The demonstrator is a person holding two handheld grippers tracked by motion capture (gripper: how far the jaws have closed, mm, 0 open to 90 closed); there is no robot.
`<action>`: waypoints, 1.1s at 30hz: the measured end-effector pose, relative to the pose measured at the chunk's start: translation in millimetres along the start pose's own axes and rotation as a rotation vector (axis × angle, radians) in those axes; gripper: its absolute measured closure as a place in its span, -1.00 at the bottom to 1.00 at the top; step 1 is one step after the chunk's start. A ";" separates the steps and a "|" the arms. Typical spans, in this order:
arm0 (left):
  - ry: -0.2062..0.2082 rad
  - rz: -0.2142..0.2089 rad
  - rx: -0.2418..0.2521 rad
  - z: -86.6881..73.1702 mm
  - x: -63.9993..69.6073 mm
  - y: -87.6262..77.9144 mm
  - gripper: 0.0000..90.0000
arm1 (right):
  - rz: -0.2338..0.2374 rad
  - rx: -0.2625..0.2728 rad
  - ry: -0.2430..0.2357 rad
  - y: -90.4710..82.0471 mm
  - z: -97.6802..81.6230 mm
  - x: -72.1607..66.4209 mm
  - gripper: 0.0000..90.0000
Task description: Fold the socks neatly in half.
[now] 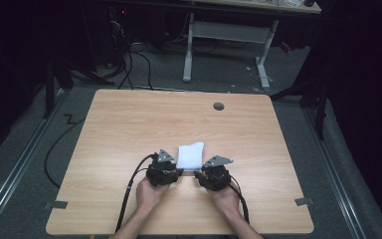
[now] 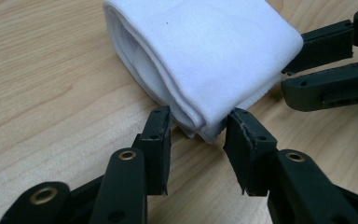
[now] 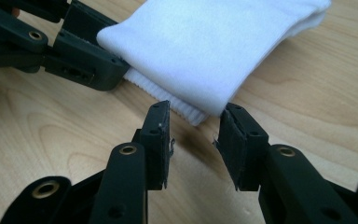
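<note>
Overhead, folded white cloth (image 1: 190, 156) lies on table (image 1: 129, 124), just ahead of left gripper (image 1: 178, 171) and right gripper (image 1: 197, 174). Left gripper view adds stacked fold edges (image 2: 168, 88), a corner between parted jaws, pads apparently unclamped. Right gripper view: ribbed underlayer (image 3: 177, 105), corner at its spread jaws, not gripped.

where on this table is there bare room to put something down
Bare wood runs from the folded white cloth out to the far edge and the grey cable hole, and along both side edges of the table. It is crowded at the near middle, where the left hand-held gripper and right hand-held gripper flank the cloth's near corners.
</note>
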State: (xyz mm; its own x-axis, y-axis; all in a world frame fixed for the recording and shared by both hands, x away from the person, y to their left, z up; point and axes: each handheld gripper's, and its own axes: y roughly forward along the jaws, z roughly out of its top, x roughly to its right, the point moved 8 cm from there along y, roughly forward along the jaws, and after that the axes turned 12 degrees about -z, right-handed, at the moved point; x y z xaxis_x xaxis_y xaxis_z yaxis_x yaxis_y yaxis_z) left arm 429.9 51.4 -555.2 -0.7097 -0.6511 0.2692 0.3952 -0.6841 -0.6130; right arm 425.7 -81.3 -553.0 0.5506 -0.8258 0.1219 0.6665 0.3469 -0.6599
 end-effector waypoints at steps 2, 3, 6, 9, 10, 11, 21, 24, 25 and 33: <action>0.005 0.005 0.001 2.3 -1.3 1.5 0.35 | -0.011 0.011 0.011 0.6 3.0 1.8 0.43; 0.008 0.006 0.000 3.5 -2.0 2.2 0.35 | -0.015 0.015 0.018 1.4 3.9 2.8 0.43; 0.003 0.015 0.015 6.8 -5.0 4.2 0.33 | -0.024 0.005 0.031 4.6 3.7 5.1 0.44; -0.015 0.020 0.031 7.7 -8.2 6.3 0.31 | -0.033 0.002 0.036 7.3 5.5 7.9 0.45; -0.018 0.022 0.035 8.1 -8.7 6.6 0.31 | -0.036 0.003 0.039 7.9 6.7 9.0 0.45; -0.019 0.023 0.038 8.4 -9.1 6.9 0.31 | -0.039 0.005 0.040 8.5 8.1 10.1 0.45; -0.021 0.035 0.050 9.7 -11.1 3.7 0.19 | -0.042 0.016 0.051 10.5 12.5 14.4 0.41; -0.021 0.031 0.063 11.4 -10.7 -1.4 0.15 | -0.037 0.025 0.061 7.6 13.3 15.1 0.36; -0.020 0.030 0.063 11.5 -10.7 -2.6 0.15 | -0.033 0.032 0.060 6.1 14.0 15.3 0.34; 0.002 0.019 0.088 13.1 -6.6 -15.7 0.12 | -0.034 0.048 0.064 -2.6 13.6 20.4 0.32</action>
State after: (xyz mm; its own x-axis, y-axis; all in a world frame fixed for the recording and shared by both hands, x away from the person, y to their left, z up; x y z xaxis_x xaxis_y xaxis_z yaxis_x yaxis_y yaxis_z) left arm 436.0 62.1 -537.6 -0.7028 -0.6635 0.2564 0.4581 -0.6980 -0.5504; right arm 442.1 -93.0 -538.7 0.4946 -0.8639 0.0951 0.7087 0.3376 -0.6195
